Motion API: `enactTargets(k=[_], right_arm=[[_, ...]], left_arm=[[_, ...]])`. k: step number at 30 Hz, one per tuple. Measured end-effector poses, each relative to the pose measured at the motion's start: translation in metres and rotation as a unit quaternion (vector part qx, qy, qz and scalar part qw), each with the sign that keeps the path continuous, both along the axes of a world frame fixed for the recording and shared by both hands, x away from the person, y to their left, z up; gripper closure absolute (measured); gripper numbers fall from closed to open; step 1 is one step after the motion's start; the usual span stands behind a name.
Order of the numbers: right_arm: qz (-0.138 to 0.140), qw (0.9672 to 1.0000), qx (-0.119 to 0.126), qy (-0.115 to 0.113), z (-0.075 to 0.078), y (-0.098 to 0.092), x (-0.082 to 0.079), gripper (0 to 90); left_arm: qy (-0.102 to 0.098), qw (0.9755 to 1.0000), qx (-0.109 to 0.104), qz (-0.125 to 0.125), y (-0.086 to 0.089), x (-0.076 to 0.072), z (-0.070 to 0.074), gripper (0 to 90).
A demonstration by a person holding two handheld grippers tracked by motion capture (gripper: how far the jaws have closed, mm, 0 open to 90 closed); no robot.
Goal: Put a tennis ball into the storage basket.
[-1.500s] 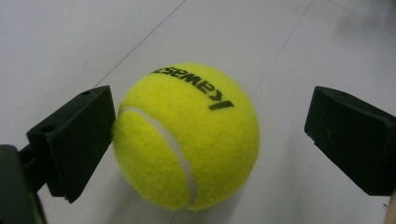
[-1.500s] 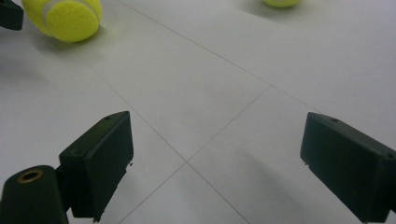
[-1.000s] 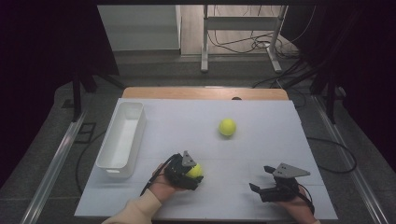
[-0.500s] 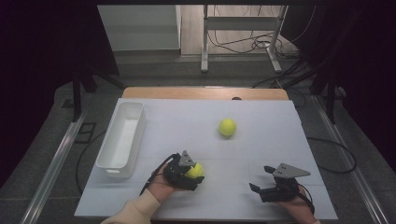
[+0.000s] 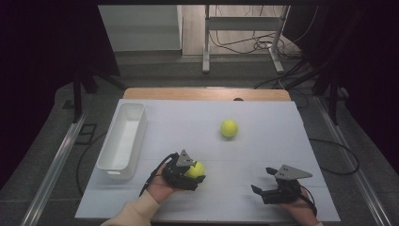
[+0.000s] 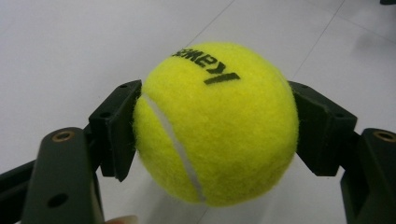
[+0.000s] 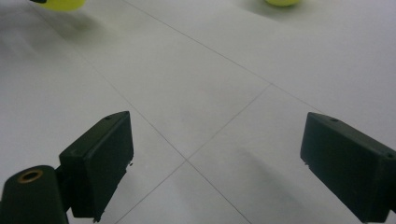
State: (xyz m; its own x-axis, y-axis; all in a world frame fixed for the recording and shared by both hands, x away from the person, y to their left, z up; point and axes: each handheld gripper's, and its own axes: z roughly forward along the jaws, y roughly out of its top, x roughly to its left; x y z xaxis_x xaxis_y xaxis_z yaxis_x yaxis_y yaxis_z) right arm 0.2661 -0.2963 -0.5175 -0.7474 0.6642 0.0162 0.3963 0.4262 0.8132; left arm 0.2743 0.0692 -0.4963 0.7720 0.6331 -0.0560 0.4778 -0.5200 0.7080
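The left claw [image 5: 197,170] pinches a ball [image 5: 195,169] near the front edge of the worktop [image 5: 263,141]. In the left gripper view the two black pads press on opposite flanks of the ball [image 6: 217,123], close to its widest line, which is where a round, fuzzy thing is least likely to squirt out. The printed lettering faces up and away from the pads, and the white seam runs down the near side. A soft shadow lies under the ball, so it seems to sit just off the surface or barely on it; which of the two cannot be told.

The hand comes in low from the front, with the claw lying nearly level, a pose that suits carrying the ball sideways. The white bin [image 5: 123,136] stands just to the left, long side toward the hand, its open top within easy reach. It looks like the likely place for the ball.

A second ball [image 5: 229,128] rests well apart, toward the middle of the worktop, untouched.

The right claw [image 5: 269,181] waits at the front right with its jaws spread wide and nothing between them; its own view shows bare worktop between the pads [image 7: 100,158]. It points roughly toward the second ball, perhaps ready for it.
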Motion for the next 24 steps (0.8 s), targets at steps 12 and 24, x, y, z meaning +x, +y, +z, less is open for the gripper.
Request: enactTargets(k=[12, 24], right_arm=[[-0.001, 1.0000, -0.007, 0.001, 0.000, 0.000, 0.000, 10.0], [0.001, 1.0000, -0.005, 0.001, 0.000, 0.001, 0.000, 10.0]], left_arm=[[-0.014, 0.9997, -0.017, 0.005, 0.006, -0.002, 0.013, 26.1], [-0.028, 0.9989, -0.033, 0.014, 0.016, -0.001, 0.029, 26.1]])
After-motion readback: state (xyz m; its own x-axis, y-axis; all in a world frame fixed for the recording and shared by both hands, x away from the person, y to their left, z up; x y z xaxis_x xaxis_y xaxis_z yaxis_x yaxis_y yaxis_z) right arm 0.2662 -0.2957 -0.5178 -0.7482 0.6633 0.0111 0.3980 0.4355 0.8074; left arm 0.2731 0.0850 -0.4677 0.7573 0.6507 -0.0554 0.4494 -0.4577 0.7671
